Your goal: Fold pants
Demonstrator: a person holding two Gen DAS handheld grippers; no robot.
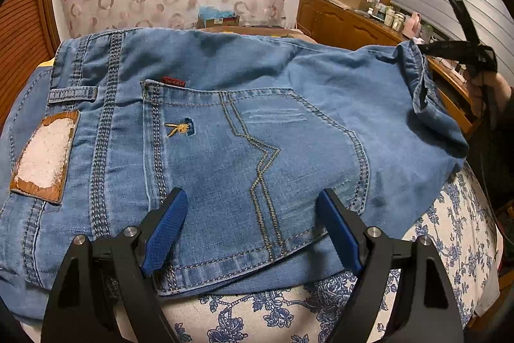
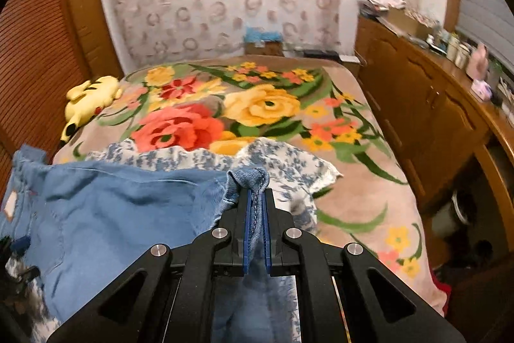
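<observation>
Nearest, the left hand-held gripper point(image 1: 252, 224) hovers spread over the back pocket of the pants point(image 1: 225, 134) lying on a blue-flowered cloth point(image 1: 449, 230), while only the right view shows the right hand-held gripper point(image 2: 256, 214) pinching a hem, the floral bed point(image 2: 257, 105) beyond.

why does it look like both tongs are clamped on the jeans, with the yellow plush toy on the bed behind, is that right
Only the right tongs are clamped on the jeans, as the right wrist view shows. The left tongs are open over them in the left wrist view. The yellow plush toy does lie on the bed.
</observation>
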